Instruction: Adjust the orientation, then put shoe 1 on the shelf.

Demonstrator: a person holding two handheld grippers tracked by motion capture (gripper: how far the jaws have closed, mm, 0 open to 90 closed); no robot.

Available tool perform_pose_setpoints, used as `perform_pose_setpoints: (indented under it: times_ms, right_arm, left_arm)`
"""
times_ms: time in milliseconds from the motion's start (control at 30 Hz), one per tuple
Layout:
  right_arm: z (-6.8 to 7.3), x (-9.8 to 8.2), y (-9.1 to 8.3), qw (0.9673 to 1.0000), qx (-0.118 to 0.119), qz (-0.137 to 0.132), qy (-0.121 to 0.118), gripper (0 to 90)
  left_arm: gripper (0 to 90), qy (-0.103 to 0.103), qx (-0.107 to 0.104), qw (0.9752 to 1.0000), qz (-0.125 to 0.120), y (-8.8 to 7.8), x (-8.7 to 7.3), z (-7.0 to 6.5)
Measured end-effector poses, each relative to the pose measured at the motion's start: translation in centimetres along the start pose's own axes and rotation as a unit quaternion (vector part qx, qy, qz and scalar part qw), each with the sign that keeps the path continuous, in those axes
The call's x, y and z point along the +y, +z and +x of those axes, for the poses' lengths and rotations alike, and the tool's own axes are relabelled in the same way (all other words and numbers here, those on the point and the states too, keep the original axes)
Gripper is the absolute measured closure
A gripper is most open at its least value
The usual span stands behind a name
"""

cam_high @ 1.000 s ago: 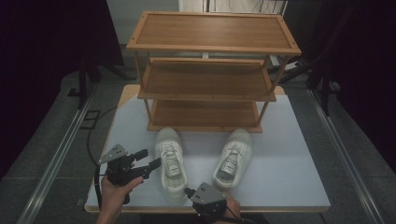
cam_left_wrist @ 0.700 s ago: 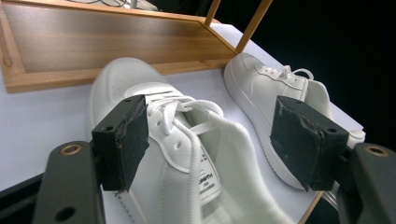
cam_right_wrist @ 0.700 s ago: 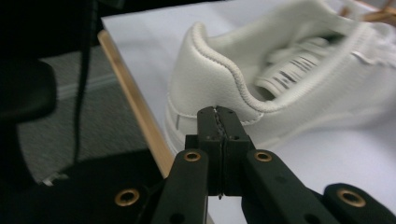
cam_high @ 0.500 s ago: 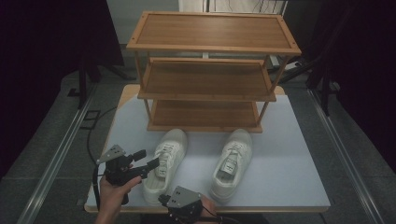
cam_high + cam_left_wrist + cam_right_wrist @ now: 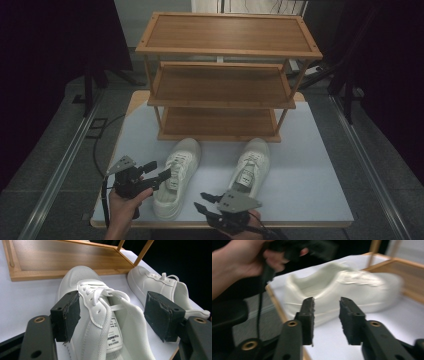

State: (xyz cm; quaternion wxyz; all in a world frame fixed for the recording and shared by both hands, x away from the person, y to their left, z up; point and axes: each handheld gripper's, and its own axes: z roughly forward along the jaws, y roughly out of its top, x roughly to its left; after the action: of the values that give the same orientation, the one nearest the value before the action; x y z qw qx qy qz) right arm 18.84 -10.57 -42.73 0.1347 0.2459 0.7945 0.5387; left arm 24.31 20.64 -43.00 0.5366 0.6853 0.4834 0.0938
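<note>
Two white sneakers stand in front of a wooden shoe rack [image 5: 220, 95]. The left sneaker [image 5: 175, 180] lies angled with its heel toward the table's front-left. My left gripper [image 5: 159, 171] is open beside it. In the left gripper view its jaws [image 5: 115, 312] straddle that sneaker's [image 5: 100, 322] laced top, the left pad close against its side and the right pad apart. My right gripper [image 5: 200, 201] sits at the front edge and points left at the heel. Its jaws [image 5: 326, 312] have just been opening and stand open with nothing between them, the blurred sneaker [image 5: 342, 290] beyond.
The right sneaker [image 5: 250, 167] points at the rack's bottom shelf. The white table [image 5: 310, 190] ends just behind my hands. A hand [image 5: 249, 260] with the left gripper is at the top left of the right gripper view. Dark floor and rails flank the table.
The left sneaker's heel has swung to the left. My right gripper went left with it, then came back right and a little up, and its jaws opened. The left gripper stayed put.
</note>
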Motion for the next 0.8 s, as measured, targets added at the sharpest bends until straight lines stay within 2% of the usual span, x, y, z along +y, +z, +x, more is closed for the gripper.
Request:
perform_pose_setpoints:
  times_ms: [100,200,367,633,800]
  right_arm:
    - [-1.4,-0.1,-1.6,0.9995,-0.028,-0.003,0.015,56.9]
    - [-2.6,0.0,-2.4,0.9985,-0.040,-0.010,0.035,55.4]
    - [-3.1,0.3,-2.9,0.9978,-0.055,-0.013,0.034,53.5]
    - [-3.3,0.1,-2.6,0.9976,-0.060,-0.002,0.035,52.6]
    - [-3.1,-0.1,-2.3,0.9976,-0.061,0.005,0.031,52.4]
  left_arm:
    - [28.5,-0.005,0.017,0.9998,-0.011,0.2,-0.1,0.0]
    - [28.5,-0.012,0.032,0.9991,-0.024,0.7,-0.4,0.0]
    - [28.6,-0.017,0.053,0.9980,-0.031,1.4,-0.9,0.0]
    - [30.2,0.001,0.088,0.9961,-0.001,2.9,-1.3,0.0]
    - [31.6,0.006,0.112,0.9936,0.012,3.7,-1.6,0.0]
